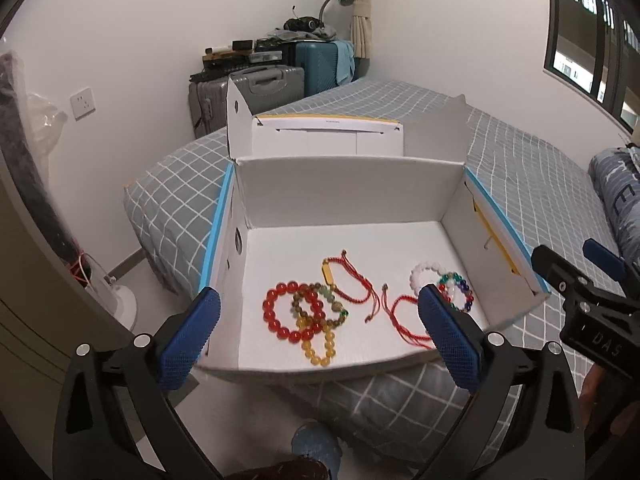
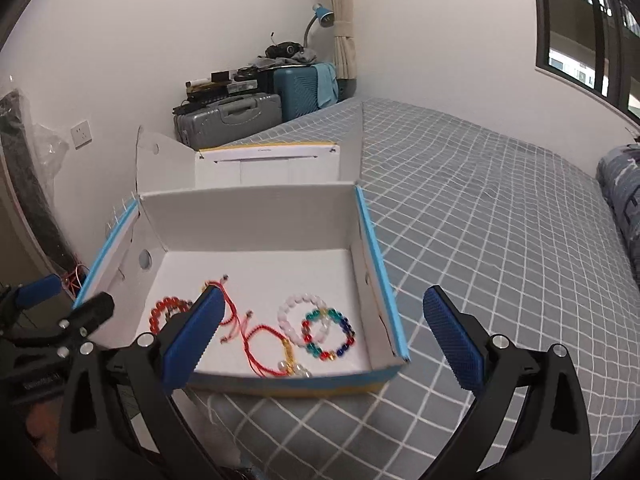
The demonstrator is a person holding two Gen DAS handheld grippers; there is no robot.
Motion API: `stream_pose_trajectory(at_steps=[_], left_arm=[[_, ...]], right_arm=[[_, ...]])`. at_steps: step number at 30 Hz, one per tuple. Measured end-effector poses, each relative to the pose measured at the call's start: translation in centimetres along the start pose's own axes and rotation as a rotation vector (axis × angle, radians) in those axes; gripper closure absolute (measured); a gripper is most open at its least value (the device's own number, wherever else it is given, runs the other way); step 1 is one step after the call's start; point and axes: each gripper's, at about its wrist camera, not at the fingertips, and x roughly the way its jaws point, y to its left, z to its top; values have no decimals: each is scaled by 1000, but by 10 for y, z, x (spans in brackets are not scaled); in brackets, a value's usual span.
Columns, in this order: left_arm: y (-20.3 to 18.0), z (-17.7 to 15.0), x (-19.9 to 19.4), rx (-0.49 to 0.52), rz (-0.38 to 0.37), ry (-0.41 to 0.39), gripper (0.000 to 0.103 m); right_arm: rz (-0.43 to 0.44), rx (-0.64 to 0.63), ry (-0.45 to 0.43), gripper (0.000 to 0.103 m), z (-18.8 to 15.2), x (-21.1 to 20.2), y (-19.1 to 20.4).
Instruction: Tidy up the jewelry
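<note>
I am holding my left gripper [image 1: 318,334] above the near edge of the open cardboard box [image 1: 348,184], its blue pads spread wide with nothing between them. My right gripper [image 2: 324,338] is hovering over the box's near right corner, its pads likewise standing wide apart and carrying nothing. The box is sitting at the near edge of the bed [image 2: 500,208], which is wearing a grey checked sheet. All the jewelry is lying on the white floor of the box. Toward the near left side, a red bead bracelet [image 1: 288,314] is overlapping a yellow bead bracelet [image 1: 318,344] and a green-brown one [image 1: 324,306]. A red cord bracelet with a gold bar [image 1: 344,282] is lying just beyond them. Toward the near right side, a white bead bracelet [image 2: 302,316] is touching a multicolored bead bracelet [image 2: 330,334], with another red cord bracelet [image 2: 260,346] beside them.
</note>
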Motion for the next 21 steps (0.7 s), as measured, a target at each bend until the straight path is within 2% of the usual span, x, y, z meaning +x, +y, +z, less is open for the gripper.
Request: stream_pose_trajectory(at_steps=[8, 14, 18, 21], left_arm=[[2, -21, -10, -8, 9, 11, 6], [0, -34, -12, 21, 14, 26, 6], [-5, -36, -7, 70, 28, 22, 6], [-4, -35, -6, 54, 12, 18, 6]], right_arm=[[9, -13, 31, 8, -32, -11, -1], [10, -10, 28, 8, -38, -21, 5], [3, 4, 59, 8, -39, -17, 3], [-4, 3, 66, 8, -40, -14, 2]])
